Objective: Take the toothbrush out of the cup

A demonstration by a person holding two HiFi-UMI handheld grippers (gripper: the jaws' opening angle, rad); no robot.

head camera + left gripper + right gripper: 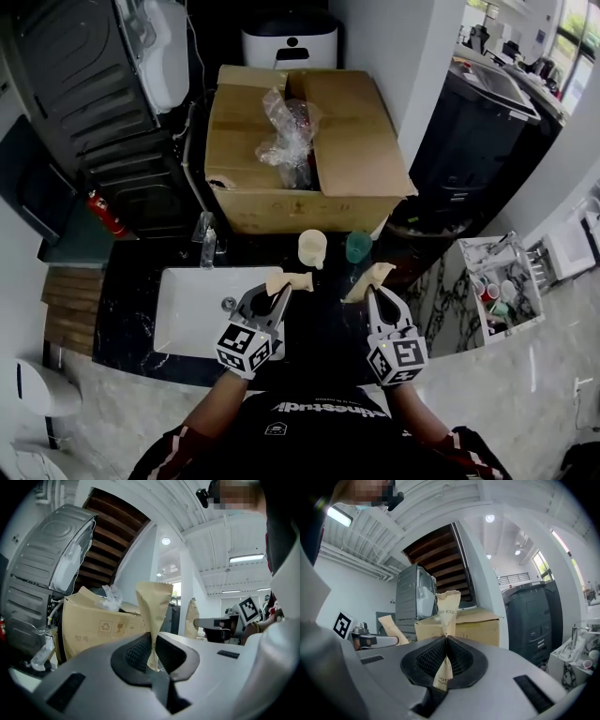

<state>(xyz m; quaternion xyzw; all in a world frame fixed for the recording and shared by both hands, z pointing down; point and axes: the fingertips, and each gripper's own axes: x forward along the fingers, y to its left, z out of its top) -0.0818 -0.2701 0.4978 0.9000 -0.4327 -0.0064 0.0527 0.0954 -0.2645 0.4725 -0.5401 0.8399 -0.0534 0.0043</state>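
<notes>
While 2 cups stand beyond, left gripper and right gripper clamp paper wrappers — 1 each.

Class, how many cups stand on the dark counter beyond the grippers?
2: a cream cup beyond the right corner of the sink, and a teal cup just right of it. Contents of the white rack are too small to tell.

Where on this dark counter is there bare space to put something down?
The dark counter is bare in front of the cream cup and green cup, right of the white sink. The sink itself holds nothing. Crowded: the back by the cardboard box and tap, and the full white tray at right.
</notes>
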